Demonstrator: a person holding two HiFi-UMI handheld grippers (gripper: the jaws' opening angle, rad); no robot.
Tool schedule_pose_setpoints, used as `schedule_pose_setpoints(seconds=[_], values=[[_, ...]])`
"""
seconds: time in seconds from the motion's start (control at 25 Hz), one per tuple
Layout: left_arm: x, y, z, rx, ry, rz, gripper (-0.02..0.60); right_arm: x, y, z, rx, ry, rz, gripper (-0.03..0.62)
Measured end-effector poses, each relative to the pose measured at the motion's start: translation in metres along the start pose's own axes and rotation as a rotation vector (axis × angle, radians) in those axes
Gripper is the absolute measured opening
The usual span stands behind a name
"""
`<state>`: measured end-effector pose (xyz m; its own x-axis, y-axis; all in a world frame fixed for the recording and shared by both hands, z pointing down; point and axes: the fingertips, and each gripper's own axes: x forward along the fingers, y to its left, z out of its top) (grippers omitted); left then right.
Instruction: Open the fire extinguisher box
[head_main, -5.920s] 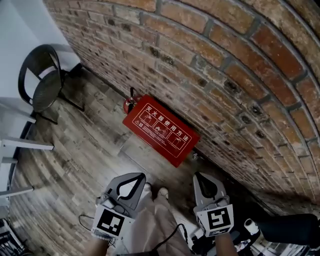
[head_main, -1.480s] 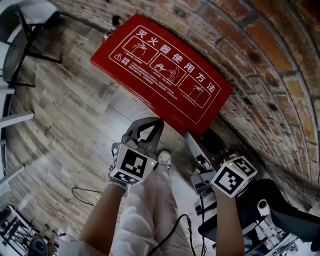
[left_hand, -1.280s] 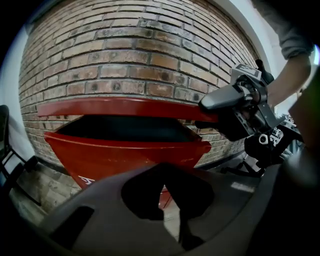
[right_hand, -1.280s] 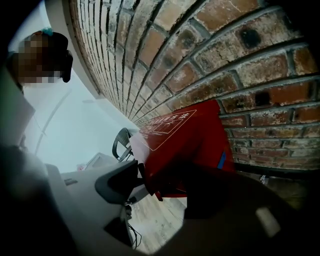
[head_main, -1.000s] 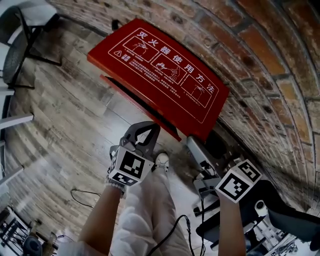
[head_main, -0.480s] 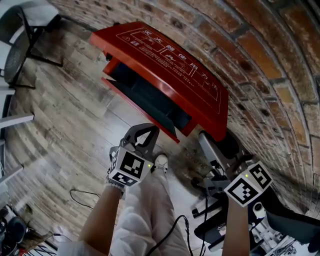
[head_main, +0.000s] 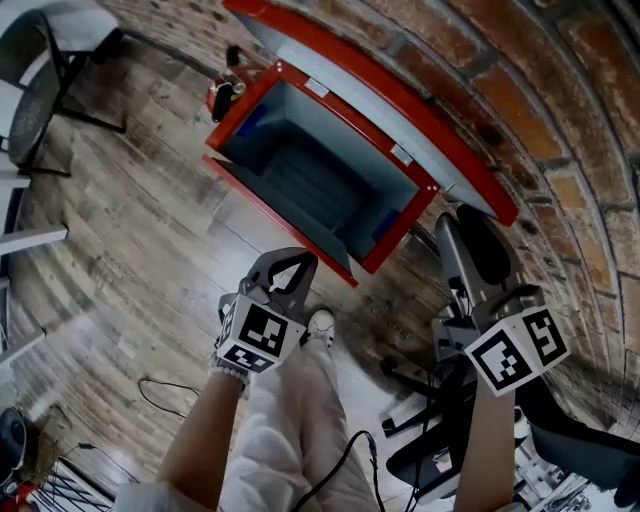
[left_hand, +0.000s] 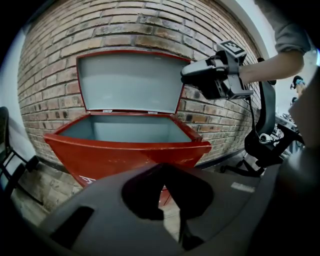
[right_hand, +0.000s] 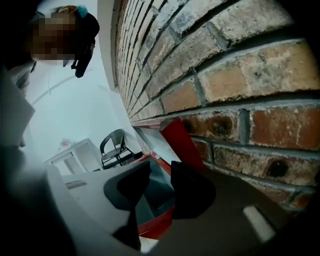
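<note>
**A:** How far along is it?

**B:** Done, I judge. The fire extinguisher box (head_main: 310, 185) sits on the wooden floor (head_main: 130, 230) at upper centre of the head view. Its lid (head_main: 370, 90) is swung right up toward the brick wall (head_main: 560, 120). Nothing seems left but drawing the hands away.

**A:** And the jaws?

**B:** The right gripper (head_main: 462, 222) is just right of the lid's end, and its jaws have just been closing. Its own view shows a narrow gap with nothing in it, only the box behind. The left gripper (head_main: 300, 260) hangs at lower centre, apart from the box, jaws together and empty.

**A:** Does any view show something the others miss?

**B:** The left gripper view shows the lid upright and the grey inside bare, as far as it sees. Only the head view shows what looks like a red extinguisher top (head_main: 225, 95) just beyond the box's left end.
</note>
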<state>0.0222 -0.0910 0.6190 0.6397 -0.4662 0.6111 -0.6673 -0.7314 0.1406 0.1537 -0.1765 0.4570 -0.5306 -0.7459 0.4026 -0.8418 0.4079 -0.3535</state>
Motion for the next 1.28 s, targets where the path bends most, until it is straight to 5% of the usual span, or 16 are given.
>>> schedule_pose_setpoints(seconds=[0.4, 0.56, 1.2, 1.28], values=[[-0.001, 0.000, -0.001, -0.003, -0.005, 0.005, -0.003, 0.007, -0.025, 0.009, -0.028, -0.015, -0.074, 0.096], [-0.003, -0.001, -0.002, -0.004, -0.003, 0.005, -0.003, 0.006, -0.025, -0.003, -0.022, 0.003, -0.093, 0.008], [-0.018, -0.004, -0.021, -0.020, -0.003, 0.014, -0.003, 0.022, 0.074, -0.111, -0.098, 0.301, 0.196, 0.008], [-0.021, -0.005, -0.025, -0.024, -0.001, 0.015, -0.003, 0.023, 0.084, -0.125, -0.094, 0.338, 0.228, 0.051]])
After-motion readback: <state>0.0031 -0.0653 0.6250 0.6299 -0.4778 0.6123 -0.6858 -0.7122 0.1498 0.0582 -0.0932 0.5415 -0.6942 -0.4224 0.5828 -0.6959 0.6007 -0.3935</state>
